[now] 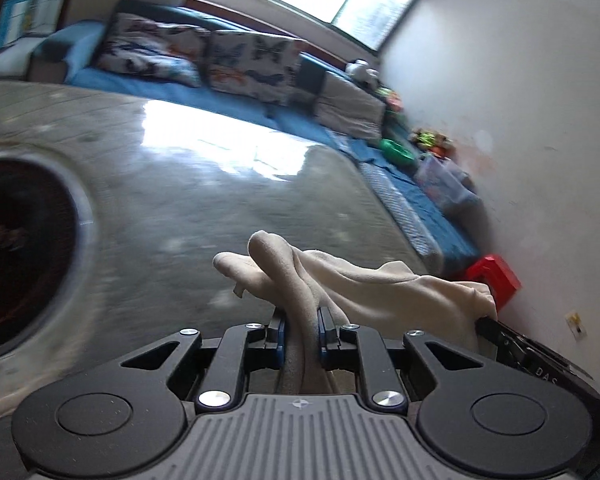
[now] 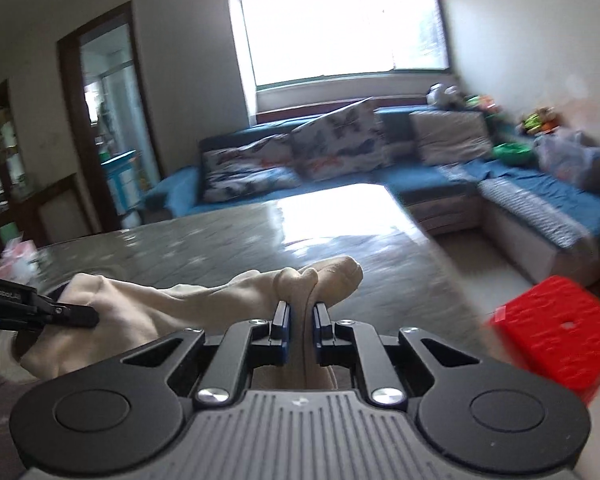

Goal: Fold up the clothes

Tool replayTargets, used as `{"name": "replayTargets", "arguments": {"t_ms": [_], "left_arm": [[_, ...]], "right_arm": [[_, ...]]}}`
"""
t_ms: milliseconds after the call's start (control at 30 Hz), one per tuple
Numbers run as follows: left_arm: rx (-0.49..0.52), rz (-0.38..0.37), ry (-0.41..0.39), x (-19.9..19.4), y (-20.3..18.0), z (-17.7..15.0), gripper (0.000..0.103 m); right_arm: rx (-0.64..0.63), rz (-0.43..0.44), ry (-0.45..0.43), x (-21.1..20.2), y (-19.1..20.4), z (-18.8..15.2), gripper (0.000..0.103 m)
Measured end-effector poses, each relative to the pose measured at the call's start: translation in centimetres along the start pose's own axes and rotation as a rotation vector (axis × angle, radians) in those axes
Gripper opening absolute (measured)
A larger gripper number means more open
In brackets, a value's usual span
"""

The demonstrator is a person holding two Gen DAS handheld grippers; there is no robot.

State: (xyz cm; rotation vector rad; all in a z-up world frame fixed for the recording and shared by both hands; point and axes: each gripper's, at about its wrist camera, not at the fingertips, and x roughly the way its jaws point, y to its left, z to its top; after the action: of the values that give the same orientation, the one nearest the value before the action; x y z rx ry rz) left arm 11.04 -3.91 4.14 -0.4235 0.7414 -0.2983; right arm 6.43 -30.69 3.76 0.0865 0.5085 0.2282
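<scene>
A cream garment (image 1: pixel 364 280) is held up above a glossy grey table (image 1: pixel 204 184), stretched between both grippers. My left gripper (image 1: pixel 302 326) is shut on a bunched fold of it, which pokes out past the fingers. At the right edge of the left wrist view the other gripper (image 1: pixel 508 340) grips the cloth's far end. In the right wrist view my right gripper (image 2: pixel 301 322) is shut on the cream garment (image 2: pixel 204 300), and the left gripper (image 2: pixel 60 314) holds its other end at the left.
A round dark opening with a metal rim (image 1: pixel 24 256) sits in the table at the left. A blue sofa (image 2: pixel 420 176) with butterfly cushions (image 2: pixel 332 148) lies beyond, under a window. A red plastic stool (image 2: pixel 556 328) stands right of the table.
</scene>
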Motion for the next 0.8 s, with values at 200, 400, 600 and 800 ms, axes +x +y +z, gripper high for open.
{"name": "replayTargets", "arguments": {"t_ms": [200, 400, 600, 800], "left_arm": [[0.061, -0.066, 0.03, 3.4, -4.1, -0.2, 0.017], [0.14, -0.008, 0.116, 6.9, -5.1, -2.2, 0.02], [0.189, 0.058, 0.091, 6.9, -4.7, -1.9, 0.03], [0.224, 0.063, 0.1, 8.5, -5.6, -1.6, 0.03]], "right_arm": [[0.013, -0.117, -0.017, -1.1, -4.4, 0.7, 0.01], [0.08, -0.23, 0.071, 0.2, -9.1, -1.5, 0.011], [0.09, -0.221, 0.098, 0.9, -9.5, -2.5, 0.014], [0.071, -0.122, 0.12, 3.6, -6.9, -1.2, 0.025]]}}
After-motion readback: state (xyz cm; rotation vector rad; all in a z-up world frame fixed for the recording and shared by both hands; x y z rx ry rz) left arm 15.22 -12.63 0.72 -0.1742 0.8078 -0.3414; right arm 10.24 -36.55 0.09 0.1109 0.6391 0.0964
